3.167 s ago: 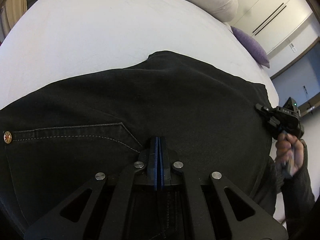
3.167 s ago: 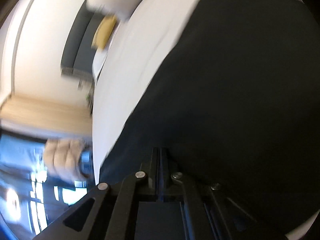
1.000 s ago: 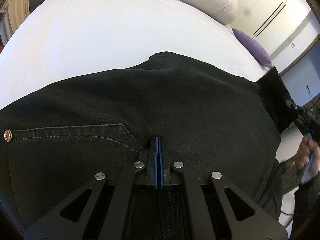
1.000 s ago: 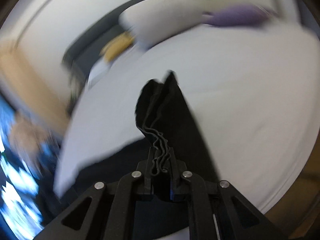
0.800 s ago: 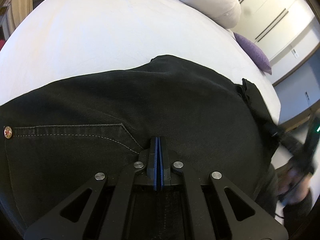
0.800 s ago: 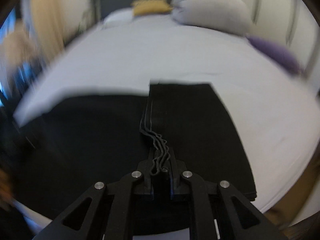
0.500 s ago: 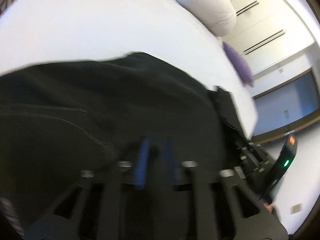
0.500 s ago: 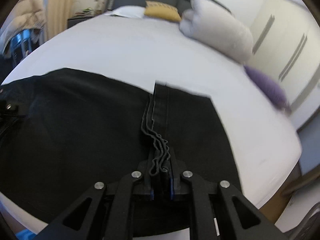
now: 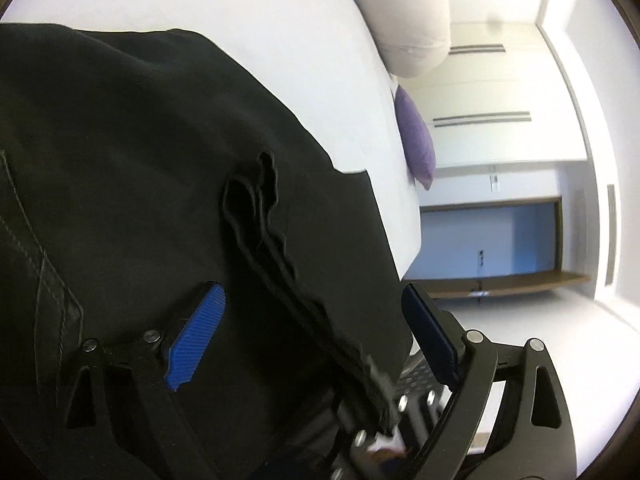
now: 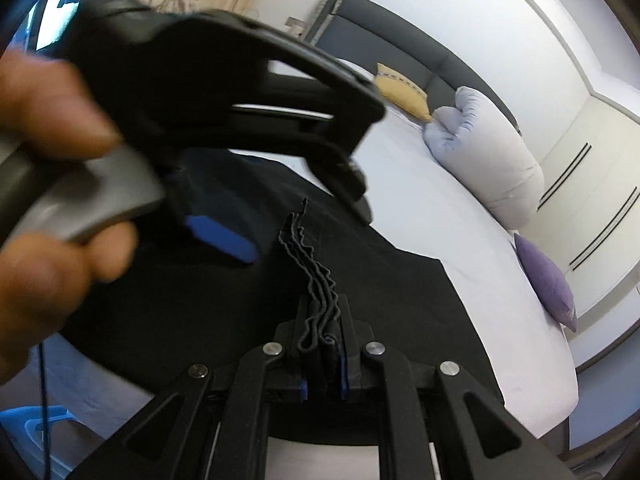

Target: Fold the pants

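Black pants (image 9: 140, 140) lie spread on a white bed (image 9: 280, 20). My right gripper (image 10: 322, 344) is shut on the bunched, wavy hem edges (image 10: 308, 264) and holds them just above the pants' upper part. My left gripper (image 9: 310, 296) is close in front of it, and its jaws are opening. The held hem edges (image 9: 260, 208) run between its blue pads (image 9: 196, 340), which do not press on them. In the right wrist view a hand (image 10: 44, 264) holds the left gripper (image 10: 296, 220) at the upper left.
At the head of the bed are a white pillow (image 10: 488, 160), a yellow cushion (image 10: 404, 92) and a dark headboard (image 10: 400, 36). A purple cushion (image 9: 416, 140) lies at the bed's far side. The bed's edge (image 10: 540, 420) runs close to the pants, with white wardrobe doors (image 9: 500, 120) beyond.
My left gripper was shut on the pants and has opened and rolled. My right gripper swung the hem across over the pants, up to the left gripper.
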Tool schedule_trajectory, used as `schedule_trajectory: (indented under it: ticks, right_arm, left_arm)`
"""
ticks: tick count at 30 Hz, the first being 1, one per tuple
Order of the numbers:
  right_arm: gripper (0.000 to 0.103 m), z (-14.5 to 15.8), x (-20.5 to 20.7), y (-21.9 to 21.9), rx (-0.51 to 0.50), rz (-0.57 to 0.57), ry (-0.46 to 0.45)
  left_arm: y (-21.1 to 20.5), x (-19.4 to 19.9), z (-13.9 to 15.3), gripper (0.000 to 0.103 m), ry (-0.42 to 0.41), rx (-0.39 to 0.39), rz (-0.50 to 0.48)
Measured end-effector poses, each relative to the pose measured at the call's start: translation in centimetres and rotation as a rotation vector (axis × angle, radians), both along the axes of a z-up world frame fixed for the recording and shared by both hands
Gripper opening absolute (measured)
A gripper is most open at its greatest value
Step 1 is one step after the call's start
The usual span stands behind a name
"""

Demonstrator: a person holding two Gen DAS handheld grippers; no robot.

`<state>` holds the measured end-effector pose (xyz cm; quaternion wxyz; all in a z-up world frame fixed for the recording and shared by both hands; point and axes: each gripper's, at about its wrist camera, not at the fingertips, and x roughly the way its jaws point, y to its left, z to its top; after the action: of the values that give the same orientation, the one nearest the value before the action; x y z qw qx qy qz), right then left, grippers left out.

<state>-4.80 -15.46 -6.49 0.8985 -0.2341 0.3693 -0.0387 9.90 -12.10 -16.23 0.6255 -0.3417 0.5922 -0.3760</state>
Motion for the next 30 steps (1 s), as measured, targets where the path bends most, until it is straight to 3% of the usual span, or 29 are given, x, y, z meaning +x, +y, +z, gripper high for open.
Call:
schedule_trajectory:
  ticks: [2,4,5,6,8,15,23,28,30]
  right_arm:
    - [0.012,0.2,-0.3,0.4,-0.002,0.012,-0.008]
    - [0.012,0.2,-0.8,1.0,-0.014,0.032,-0.014]
    - [0.012,0.2,-0.8,1.3,-0.022,0.043,-0.016]
    - [0.012,0.3,-0.9,1.7,-0.026,0.054,-0.015]
    - [0.012,0.3,-0.9,1.4,-0.022,0.072,-0.014]
    - [0.012,-0.1,-0.3,3.9,-0.007,0.163,0.010]
    - [0.012,-1.7,0.9,4.7,0.019,0.216,0.083]
    - [0.014,-2.6,2.1,4.2,0.063,0.198,0.148]
    - [0.023,-1.4,1.5,2.9,0.129,0.190,0.152]
  left_arm:
    - [0.1,0.7,-0.1,0.084,0.003,-0.003,-0.009]
    - [0.1,1.1,-0.2,0.055,0.003,0.016,-0.039]
    - [0.1,1.5,-0.3,0.025,0.005,0.032,-0.054]
    - [0.1,1.7,-0.4,0.016,0.005,0.058,-0.062]
    - [0.8,2.1,-0.1,0.007,-0.024,0.072,-0.070]
    - [3.6,2.3,3.1,0.007,-0.186,0.219,-0.123]
    - [7.4,2.2,1.4,0.007,-0.185,0.299,-0.088]
    - [6.5,2.5,0.1,0.009,-0.199,0.352,-0.109]
    - [6.6,2.5,-0.1,0.011,-0.182,0.345,-0.096]
